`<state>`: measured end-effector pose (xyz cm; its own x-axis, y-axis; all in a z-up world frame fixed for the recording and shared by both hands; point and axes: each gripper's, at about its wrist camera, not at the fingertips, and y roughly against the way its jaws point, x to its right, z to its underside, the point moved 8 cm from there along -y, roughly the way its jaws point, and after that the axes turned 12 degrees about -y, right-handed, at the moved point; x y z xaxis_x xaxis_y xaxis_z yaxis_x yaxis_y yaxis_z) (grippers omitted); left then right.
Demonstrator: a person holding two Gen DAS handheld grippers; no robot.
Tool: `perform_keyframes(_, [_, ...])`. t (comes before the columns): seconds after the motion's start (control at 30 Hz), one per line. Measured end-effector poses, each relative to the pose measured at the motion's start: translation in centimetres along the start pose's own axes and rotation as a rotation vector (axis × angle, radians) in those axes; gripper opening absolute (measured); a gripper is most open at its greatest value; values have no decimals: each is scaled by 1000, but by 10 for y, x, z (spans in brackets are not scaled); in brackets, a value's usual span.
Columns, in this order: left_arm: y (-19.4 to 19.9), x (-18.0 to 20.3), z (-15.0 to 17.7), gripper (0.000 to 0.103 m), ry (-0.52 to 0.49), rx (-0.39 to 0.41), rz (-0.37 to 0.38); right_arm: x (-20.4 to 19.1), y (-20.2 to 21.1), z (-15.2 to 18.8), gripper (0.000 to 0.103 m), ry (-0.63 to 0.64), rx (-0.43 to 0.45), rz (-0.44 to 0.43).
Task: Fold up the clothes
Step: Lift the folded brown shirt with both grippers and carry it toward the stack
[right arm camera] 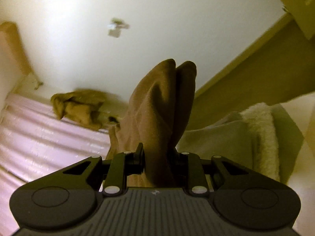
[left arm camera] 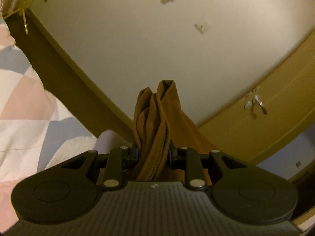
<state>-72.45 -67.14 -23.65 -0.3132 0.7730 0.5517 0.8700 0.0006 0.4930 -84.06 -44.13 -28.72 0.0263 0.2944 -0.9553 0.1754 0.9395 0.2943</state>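
Note:
A brown garment (left arm camera: pixel 157 116) is bunched between the jaws of my left gripper (left arm camera: pixel 154 153), which is shut on it; a hemmed edge runs down through the grip. In the right wrist view my right gripper (right arm camera: pixel 158 157) is shut on another bunch of the brown garment (right arm camera: pixel 159 102), whose folds stand up past the fingers. Both cameras tilt up toward the white wall. A second heap of brown cloth (right arm camera: pixel 78 106) lies on the pink bed sheet (right arm camera: pixel 39 137) to the left.
A quilt with pink, blue and white triangles (left arm camera: pixel 25 106) lies at the left. A wooden bed frame (left arm camera: pixel 65 72) runs along the wall. A cupboard door with a metal handle (left arm camera: pixel 258 102) is at the right. A cream fleece blanket (right arm camera: pixel 254 133) sits at the right.

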Motion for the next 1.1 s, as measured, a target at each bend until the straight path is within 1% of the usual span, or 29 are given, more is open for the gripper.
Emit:
perform_keyframes(0.07, [-16, -12, 8, 21, 4, -40, -2, 16, -9, 0, 23, -41, 6, 26])
perform_keyframes(0.13, [-22, -32, 16, 21, 11, -62, -9, 27, -20, 9, 23, -66, 4, 54])
perform_keyframes(0.23, [-24, -51, 22, 21, 25, -76, -7, 43, -33, 16, 23, -83, -4, 81])
perform_keyframes(0.33, [-35, -68, 32, 21, 32, -97, -12, 58, -24, 9, 23, -47, -7, 110])
perform_keyframes(0.37, [-39, -72, 36, 22, 32, -107, -16, 62, -22, 7, 25, -25, -2, 124])
perform_keyframes(0.4, [-42, -75, 41, 24, 31, -120, -21, 66, -21, 8, 27, 2, 6, 141])
perform_keyframes(0.43, [-45, -81, 45, 26, 33, -128, -27, 69, -19, 9, 36, 26, 13, 164])
perform_keyframes(0.47, [-45, -87, 46, 30, 41, -122, -37, 70, -17, 9, 40, 38, 17, 183])
perform_keyframes(0.5, [-41, -93, 45, 34, 51, -110, -52, 70, -16, 7, 42, 44, 21, 191])
perform_keyframes(0.57, [-27, -103, 38, 36, 58, -73, -95, 63, -10, 2, 49, 107, 45, 221])
perform_keyframes(0.6, [-16, -106, 32, 34, 52, -52, -126, 58, -6, -2, 51, 155, 67, 242])
perform_keyframes(0.63, [-3, -105, 27, 32, 24, -27, -168, 51, 0, -5, 51, 214, 95, 262])
perform_keyframes(0.67, [11, -101, 22, 30, -20, 4, -213, 42, 7, -6, 51, 288, 127, 281])
perform_keyframes(0.7, [24, -92, 21, 29, -72, 27, -241, 32, 14, -5, 51, 374, 160, 299])
perform_keyframes(0.73, [34, -78, 24, 28, -133, 43, -250, 20, 20, 0, 51, 482, 187, 312])
perform_keyframes(0.8, [55, -49, 30, 26, -255, 75, -268, -4, 27, 24, 51, 731, 214, 310])
perform_keyframes(0.87, [67, -17, 48, 26, -401, 112, -277, -22, 26, 60, 51, 963, 194, 266])
perform_keyframes(0.9, [68, -8, 58, 26, -453, 127, -275, -26, 25, 79, 50, 1065, 177, 241])
perform_keyframes(0.97, [63, 0, 77, 27, -512, 134, -277, -19, 20, 109, 49, 1195, 144, 211])
perform_keyframes(1.03, [50, -9, 90, 26, -514, 120, -298, 0, 14, 128, 46, 1282, 115, 212])
perform_keyframes(1.07, [42, -18, 96, 25, -522, 108, -331, 15, 11, 133, 45, 1313, 102, 223])
perform_keyframes(1.1, [34, -27, 102, 20, -540, 98, -369, 29, 10, 137, 45, 1338, 93, 229])
